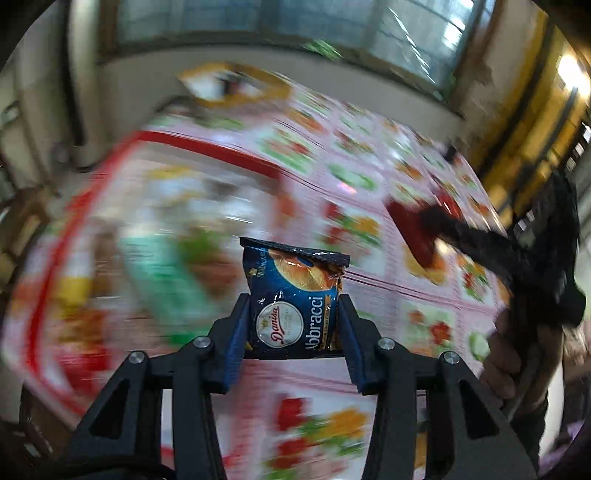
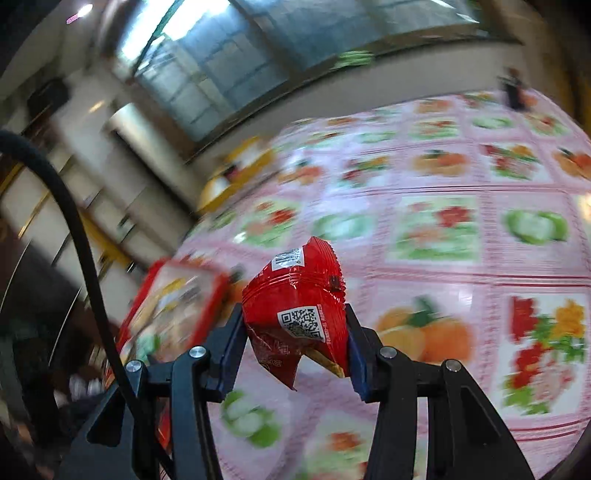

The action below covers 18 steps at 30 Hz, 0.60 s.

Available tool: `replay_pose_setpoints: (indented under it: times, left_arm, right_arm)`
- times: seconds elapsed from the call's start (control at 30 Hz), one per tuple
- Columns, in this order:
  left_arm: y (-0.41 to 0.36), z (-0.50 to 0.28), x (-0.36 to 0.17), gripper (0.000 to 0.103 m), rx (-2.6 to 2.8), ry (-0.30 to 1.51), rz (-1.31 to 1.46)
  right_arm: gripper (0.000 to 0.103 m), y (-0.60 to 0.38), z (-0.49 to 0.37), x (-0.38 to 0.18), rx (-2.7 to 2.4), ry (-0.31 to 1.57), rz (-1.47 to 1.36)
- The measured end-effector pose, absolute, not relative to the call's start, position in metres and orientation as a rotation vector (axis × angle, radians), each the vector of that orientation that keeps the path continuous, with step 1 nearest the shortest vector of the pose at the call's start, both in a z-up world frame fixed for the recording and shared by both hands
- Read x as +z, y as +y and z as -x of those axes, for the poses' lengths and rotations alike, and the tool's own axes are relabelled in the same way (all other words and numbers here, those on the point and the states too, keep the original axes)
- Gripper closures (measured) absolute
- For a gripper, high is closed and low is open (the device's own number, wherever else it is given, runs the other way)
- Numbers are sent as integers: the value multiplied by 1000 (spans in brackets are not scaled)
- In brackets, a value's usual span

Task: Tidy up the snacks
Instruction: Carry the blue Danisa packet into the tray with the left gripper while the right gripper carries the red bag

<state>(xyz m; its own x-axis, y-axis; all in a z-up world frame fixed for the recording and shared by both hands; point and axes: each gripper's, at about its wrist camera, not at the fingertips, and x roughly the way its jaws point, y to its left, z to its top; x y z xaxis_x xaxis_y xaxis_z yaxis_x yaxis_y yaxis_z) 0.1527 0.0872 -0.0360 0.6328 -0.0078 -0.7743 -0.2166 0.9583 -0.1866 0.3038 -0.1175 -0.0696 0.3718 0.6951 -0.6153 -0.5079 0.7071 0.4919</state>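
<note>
The left gripper (image 1: 293, 325) is clenched on a dark blue snack packet (image 1: 295, 295), which stands upright between the two blue-padded fingers (image 1: 234, 343); its upper half rises above the fingertips and its label reads "Abbracci". To the left of these fingers, the left wrist view shows a large container with a red rim (image 1: 221, 149). It is strongly blurred, but it seems to hold several colourful packets. To the right of the fingers, well apart, the same view shows the right gripper (image 1: 436, 232) from outside, with something red between its tips and the person's hand (image 1: 513, 354) on its handle.

The right wrist view gives what the first one cannot: the right gripper (image 2: 295, 325) is clenched on a red snack packet (image 2: 295, 306), crumpled, with a QR code and a barcode facing the camera. Its lower corner hangs below the fingers (image 2: 231, 347). Left of these fingers the red-rimmed container (image 2: 177, 306) appears again, tilted in the picture and blurred. A black cable (image 2: 79, 236) curves along the left side.

Both packets are held above the table, which is covered with a pink tablecloth (image 2: 424, 206) printed with squares of fruit and vegetables. Beyond the table a pale wall and a wide window (image 1: 258, 18) are visible.
</note>
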Motion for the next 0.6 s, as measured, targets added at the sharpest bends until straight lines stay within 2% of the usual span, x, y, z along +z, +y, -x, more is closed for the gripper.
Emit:
replay_pose_setpoints:
  times: [0.27,0.6]
  left_arm:
    - [176,-135,-45,56,249,893,356]
    - [190,-147,-53,56,206,907,358]
  right_arm:
    - [55,-20,-293,-58,916,944,-138]
    - [55,73,-312,-66,949,1003,-84]
